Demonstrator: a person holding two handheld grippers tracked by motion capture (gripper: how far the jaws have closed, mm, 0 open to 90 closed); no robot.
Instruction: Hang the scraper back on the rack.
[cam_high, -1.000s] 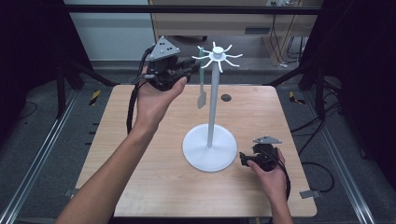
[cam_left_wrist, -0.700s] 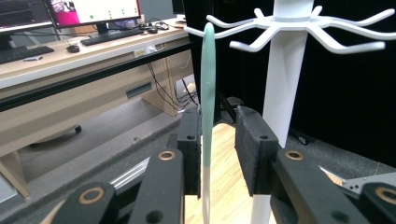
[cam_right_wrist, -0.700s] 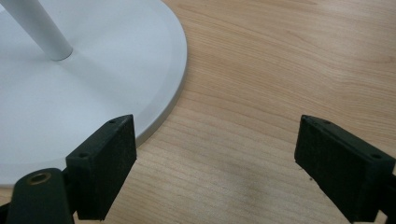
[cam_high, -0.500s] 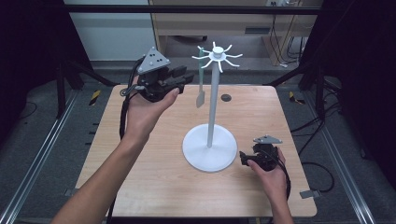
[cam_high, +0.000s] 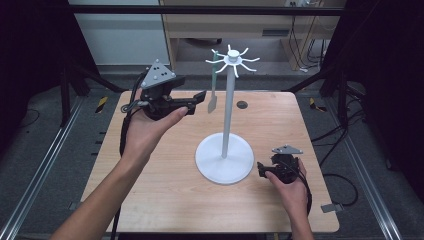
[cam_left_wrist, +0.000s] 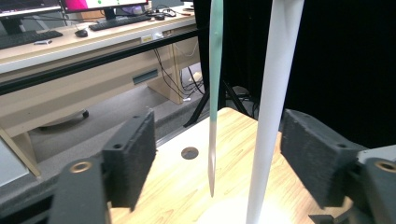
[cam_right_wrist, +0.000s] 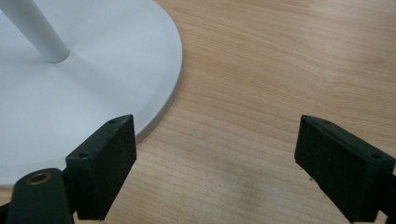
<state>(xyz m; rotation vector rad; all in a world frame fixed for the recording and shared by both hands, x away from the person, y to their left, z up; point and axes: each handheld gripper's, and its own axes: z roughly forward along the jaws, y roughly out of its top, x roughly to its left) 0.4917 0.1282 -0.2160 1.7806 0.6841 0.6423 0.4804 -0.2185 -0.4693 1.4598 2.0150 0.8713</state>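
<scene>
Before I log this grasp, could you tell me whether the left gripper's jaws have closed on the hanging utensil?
No, the left gripper has its jaws spread wide, with the hanging utensil free between them, touching neither.

no text, label, brand, number or sign is legible anywhere; the monitors (cam_left_wrist: 70, 4) at eleven o'clock in the left gripper view are too blurred to read.

A light wooden table (cam_high: 165, 200) carries a white stand (cam_high: 224, 162).
</scene>
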